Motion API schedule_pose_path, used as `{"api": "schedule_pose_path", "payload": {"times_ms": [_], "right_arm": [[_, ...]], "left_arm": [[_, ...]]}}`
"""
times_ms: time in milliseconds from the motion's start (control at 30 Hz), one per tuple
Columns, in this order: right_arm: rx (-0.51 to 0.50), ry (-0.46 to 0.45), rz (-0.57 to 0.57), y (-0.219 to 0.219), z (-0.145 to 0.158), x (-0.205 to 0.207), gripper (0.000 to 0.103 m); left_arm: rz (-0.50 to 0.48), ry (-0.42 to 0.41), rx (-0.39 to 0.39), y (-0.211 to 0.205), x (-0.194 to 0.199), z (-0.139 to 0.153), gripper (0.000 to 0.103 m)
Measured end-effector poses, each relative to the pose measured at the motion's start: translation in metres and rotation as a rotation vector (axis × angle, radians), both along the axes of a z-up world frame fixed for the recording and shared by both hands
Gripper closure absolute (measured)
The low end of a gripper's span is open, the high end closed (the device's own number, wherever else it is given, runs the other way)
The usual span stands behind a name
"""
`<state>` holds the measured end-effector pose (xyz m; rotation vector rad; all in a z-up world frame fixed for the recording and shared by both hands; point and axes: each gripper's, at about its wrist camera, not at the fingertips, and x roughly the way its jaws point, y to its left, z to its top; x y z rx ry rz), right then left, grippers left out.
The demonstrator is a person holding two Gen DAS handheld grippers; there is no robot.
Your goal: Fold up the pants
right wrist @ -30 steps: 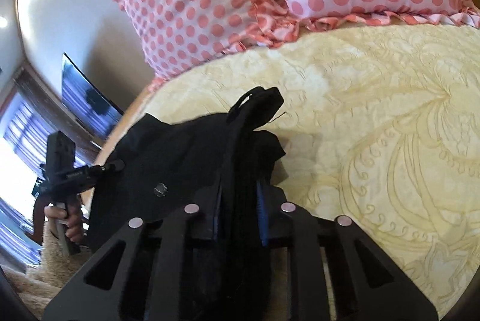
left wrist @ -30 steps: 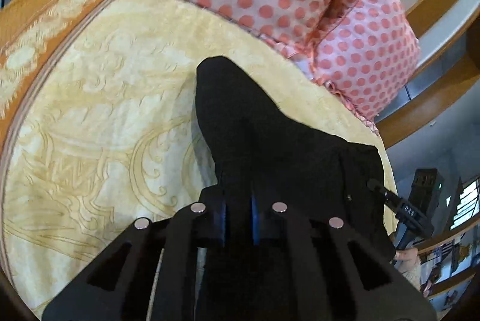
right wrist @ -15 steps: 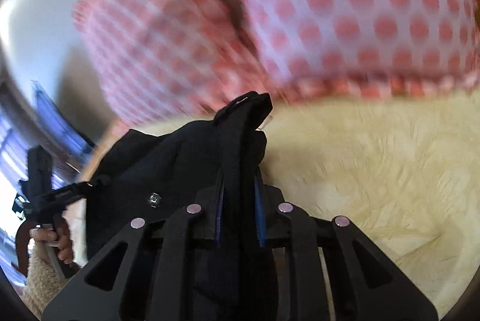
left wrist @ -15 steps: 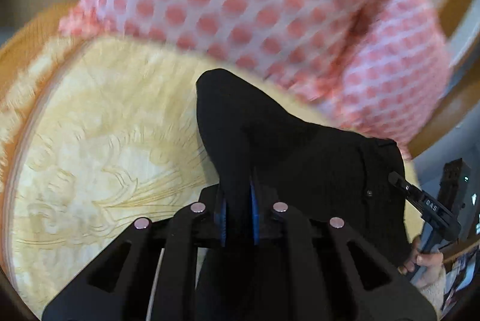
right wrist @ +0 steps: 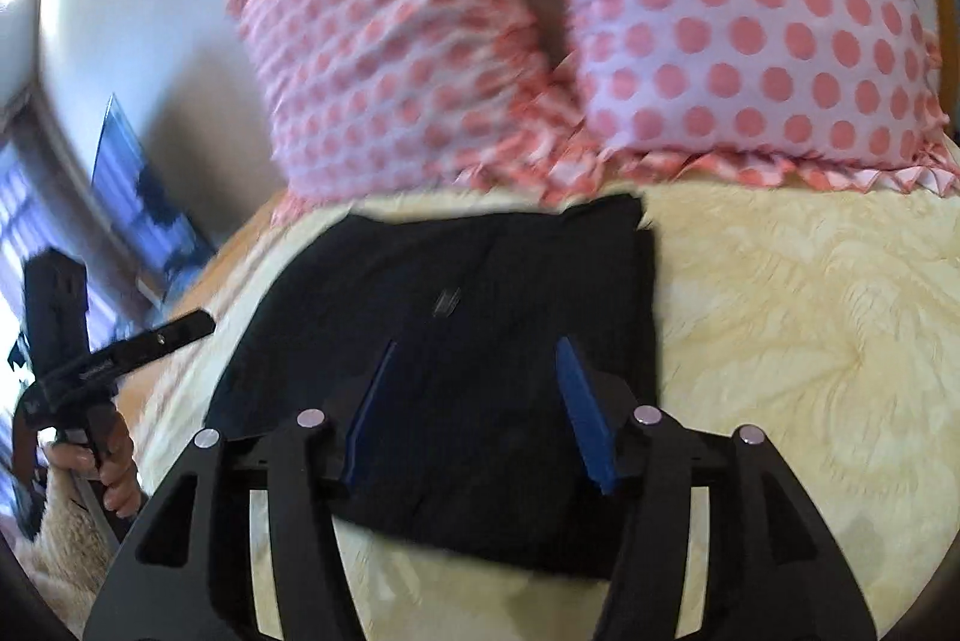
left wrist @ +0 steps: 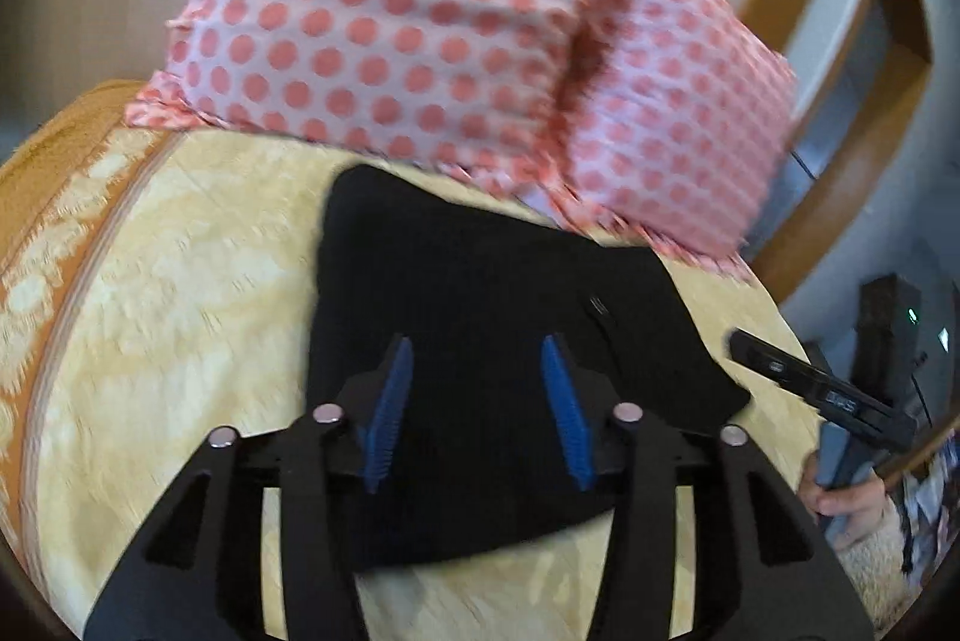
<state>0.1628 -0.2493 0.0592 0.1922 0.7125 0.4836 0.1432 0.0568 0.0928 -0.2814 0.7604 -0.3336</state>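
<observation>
1. Both grippers have let go of the black pants since the earlier frames: one second ago each one was clamped on a raised fold of the cloth, and now the cloth lies flat.
2. The left gripper has its blue pads spread wide apart, with nothing between them; it hangs over the near part of the pants.
3. The right gripper is released in the same way, its blue pads apart and over the pants, gripping nothing.
4. The pants lie as a folded dark rectangle on the yellow patterned bedspread, with the far edge just beside the two pink polka-dot pillows.
5. A small metal part shows on the top of the cloth; I cannot tell what it is.
6. In the left wrist view the other gripper shows at the right edge, held by the person's hand. The pictures are a little blurred.
</observation>
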Motion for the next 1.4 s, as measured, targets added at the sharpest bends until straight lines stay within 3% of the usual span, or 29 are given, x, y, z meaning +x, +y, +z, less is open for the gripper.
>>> {"api": "schedule_pose_path", "payload": {"times_ms": [133,200,333,400,467,567,733,867,933,1033,1400], "right_arm": [[-0.075,0.079,-0.013,0.013,-0.025,-0.002,0.046],[-0.086,0.093,-0.024,0.014,-0.037,-0.001,0.045],[-0.117,0.053,-0.070,0.017,-0.032,-0.014,0.045],[-0.130,0.002,-0.093,0.020,-0.025,-0.034,0.043],[-0.124,-0.029,-0.096,0.023,-0.024,-0.054,0.026],[-0.159,-0.051,-0.084,0.036,-0.036,-0.082,0.021],[-0.246,-0.057,-0.152,0.055,-0.062,-0.115,0.011],[-0.274,-0.047,-0.211,0.060,-0.073,-0.121,0.001],[-0.323,-0.066,-0.233,0.066,-0.077,-0.123,0.001],[-0.307,-0.087,-0.252,0.064,-0.080,-0.127,0.001],[-0.302,-0.101,-0.266,0.064,-0.079,-0.128,0.001]], "left_arm": [[-0.022,0.099,0.044,-0.016,-0.001,-0.030,0.051],[-0.010,0.157,0.026,-0.015,0.006,-0.048,0.052],[0.009,0.117,0.042,-0.018,0.001,-0.047,0.051],[0.020,0.081,0.088,-0.022,-0.015,-0.038,0.042],[0.052,0.038,0.166,-0.025,-0.038,-0.031,0.024],[0.073,0.000,0.227,-0.025,-0.070,-0.030,0.020],[0.076,0.009,0.301,-0.030,-0.104,-0.045,0.015],[0.092,0.056,0.298,-0.026,-0.107,-0.059,0.011],[0.099,0.041,0.324,-0.028,-0.112,-0.063,0.002],[0.103,0.013,0.413,-0.038,-0.118,-0.069,0.002],[0.158,0.002,0.394,-0.036,-0.122,-0.069,0.002]]}}
